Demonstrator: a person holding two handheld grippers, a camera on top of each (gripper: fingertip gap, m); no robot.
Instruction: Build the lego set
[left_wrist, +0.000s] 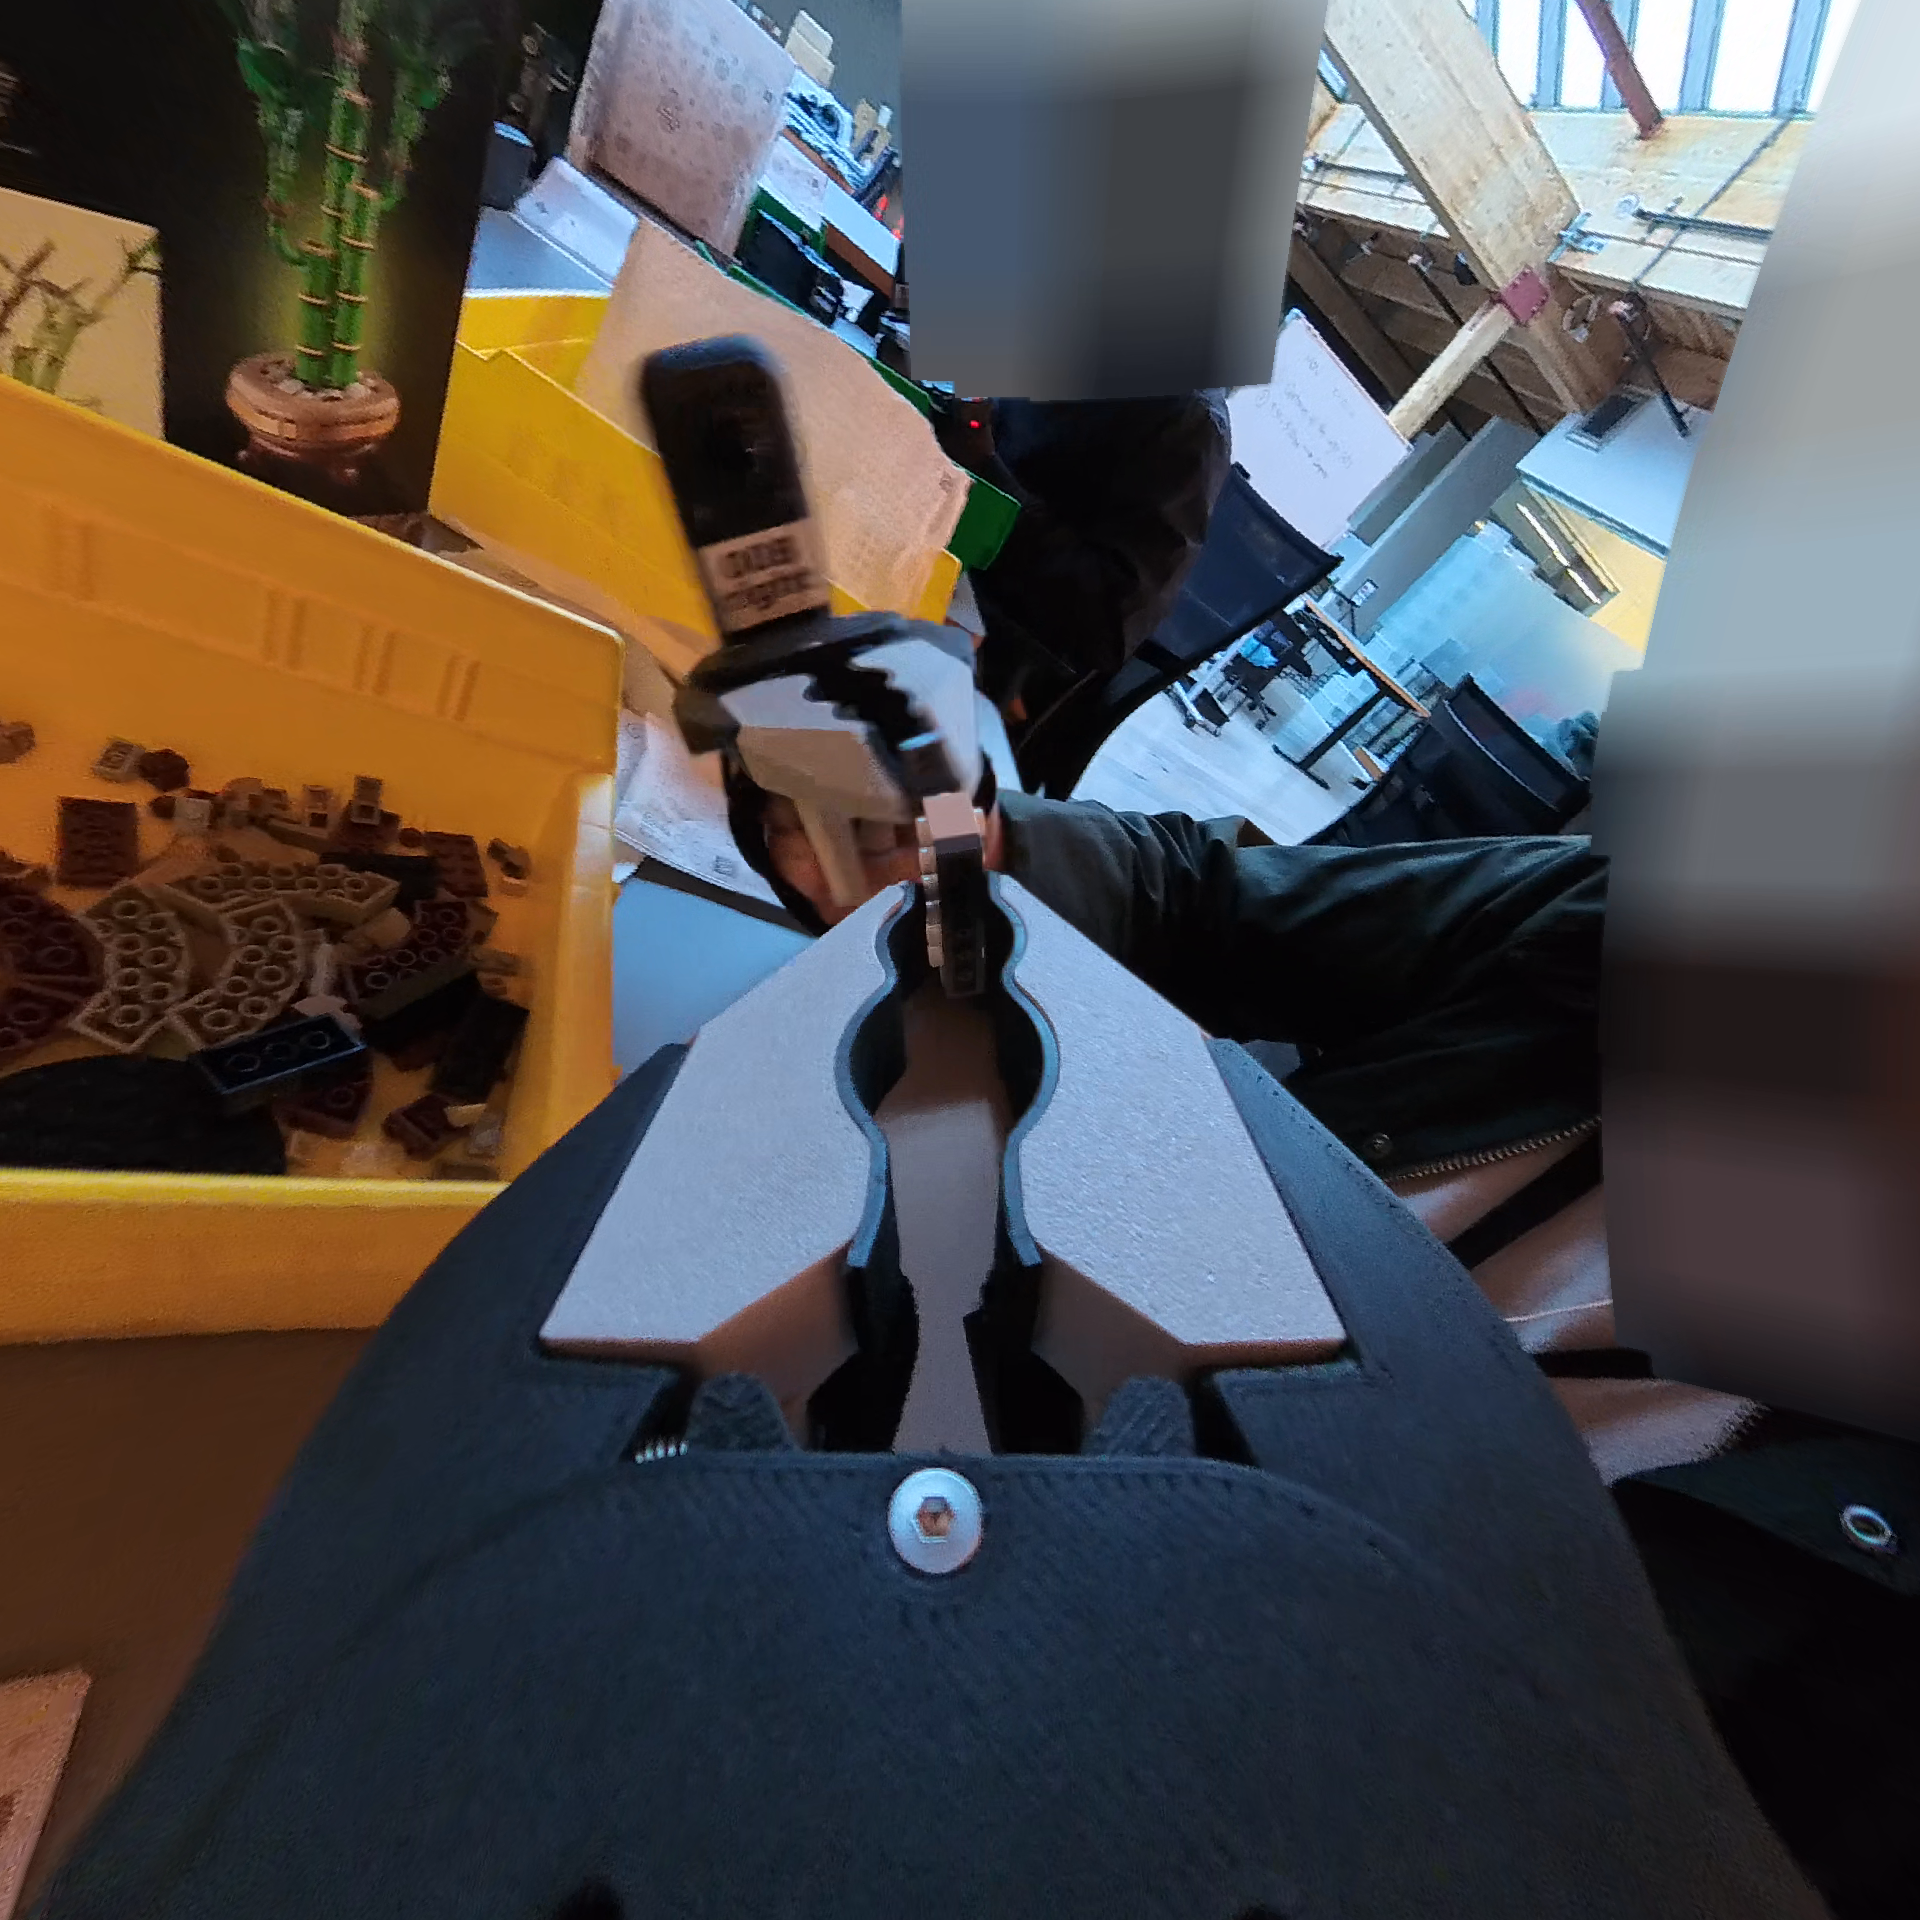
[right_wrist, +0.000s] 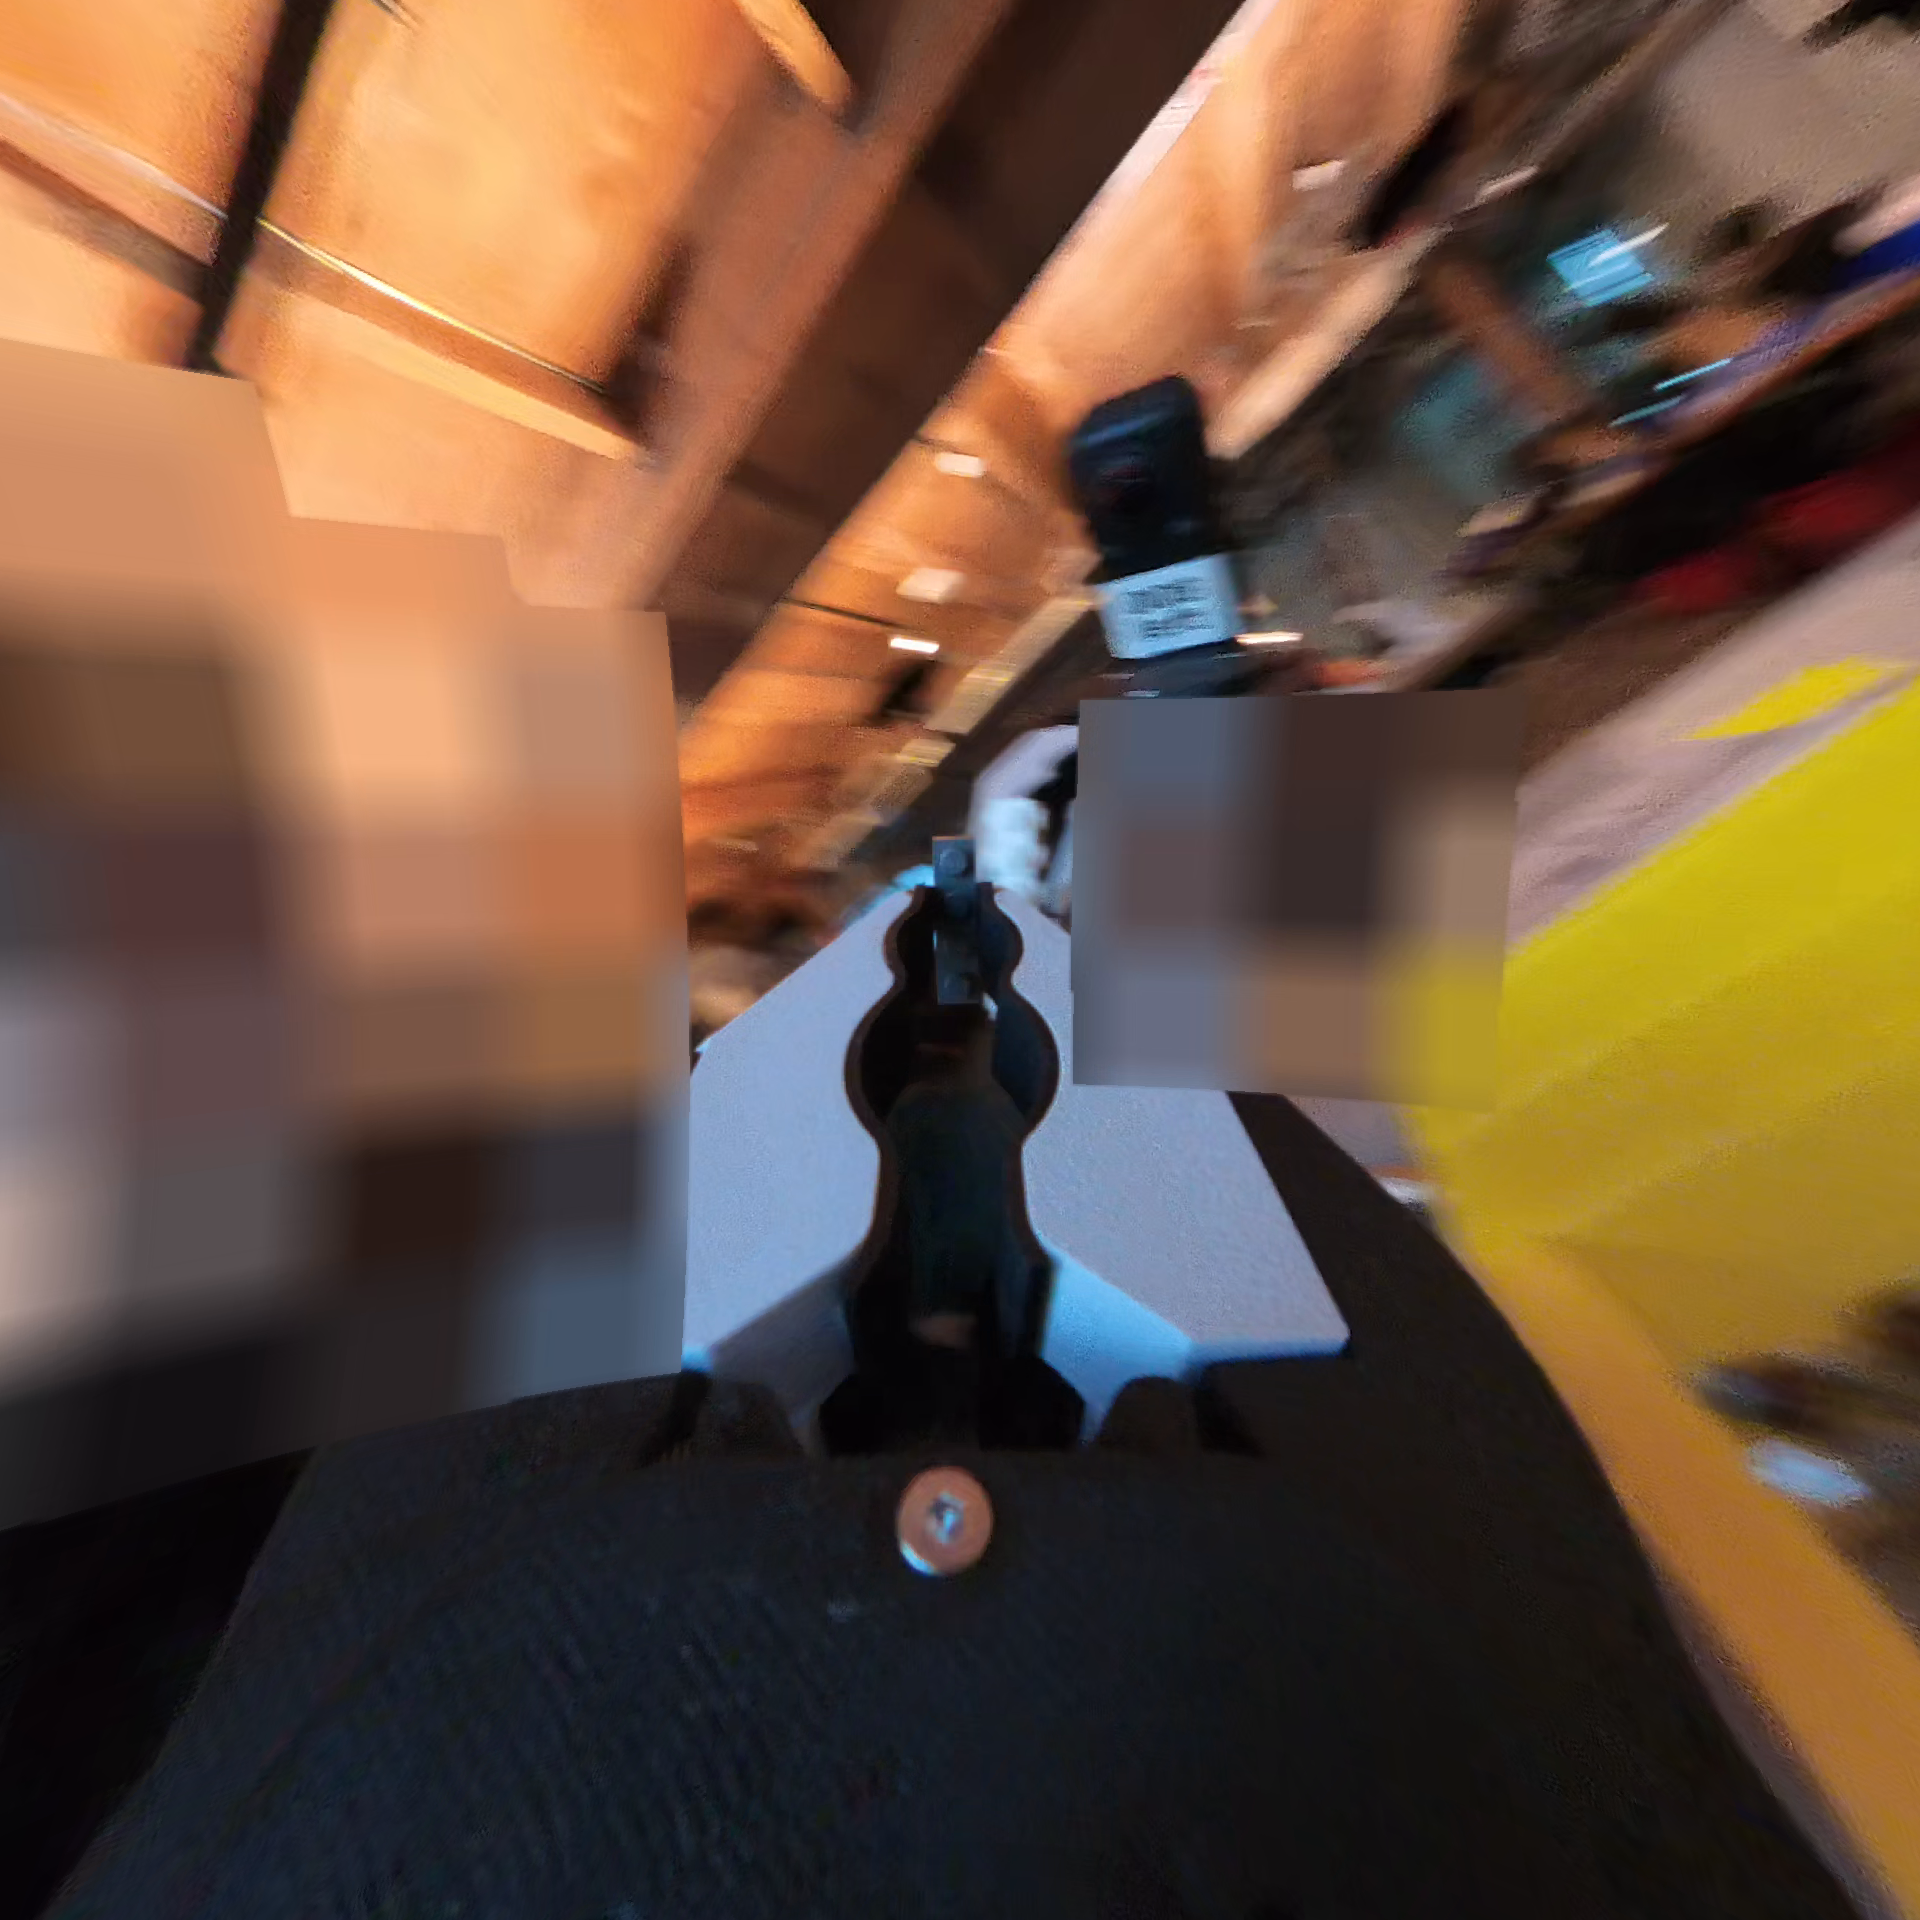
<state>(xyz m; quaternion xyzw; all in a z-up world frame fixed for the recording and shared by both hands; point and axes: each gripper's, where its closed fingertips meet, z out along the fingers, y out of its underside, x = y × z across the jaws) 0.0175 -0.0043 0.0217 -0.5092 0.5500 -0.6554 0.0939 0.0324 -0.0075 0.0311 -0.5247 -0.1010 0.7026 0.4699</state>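
Left to right, left wrist view: a yellow plastic bin (left_wrist: 312, 644) is seen at the left edge, filled along its floor with a loose heap of dark brown, black and tan lego pieces (left_wrist: 249, 956); curved tan plates with ring studs lie on top, and a black 2x-stud brick sits near the front wall. Behind the bin's far wall a dark printed set box showing a green bamboo model (left_wrist: 312, 239) is propped up, with more yellow bins (left_wrist: 530, 436) further back.

At centre, the left gripper (left_wrist: 954, 925) is clamped on a small stack of lego plates, tan over black (left_wrist: 951, 914), held on edge at the fingertips, off the table, in mid-air. The right gripper (left_wrist: 940, 774) is seen just beyond, its tips touching the top of the same stack. In the right wrist view the right gripper (right_wrist: 956, 925) is closed on a small grey studded piece (right_wrist: 954, 920); blur prevents more detail.

Handling judgement: the stack is light, rigid, smooth-sided, and likely to slip or pivot if pinched on one corner. It is best gripped across the flat side faces, with studs left free for mating. Press force should be kept in line to avoid popping the plates apart.
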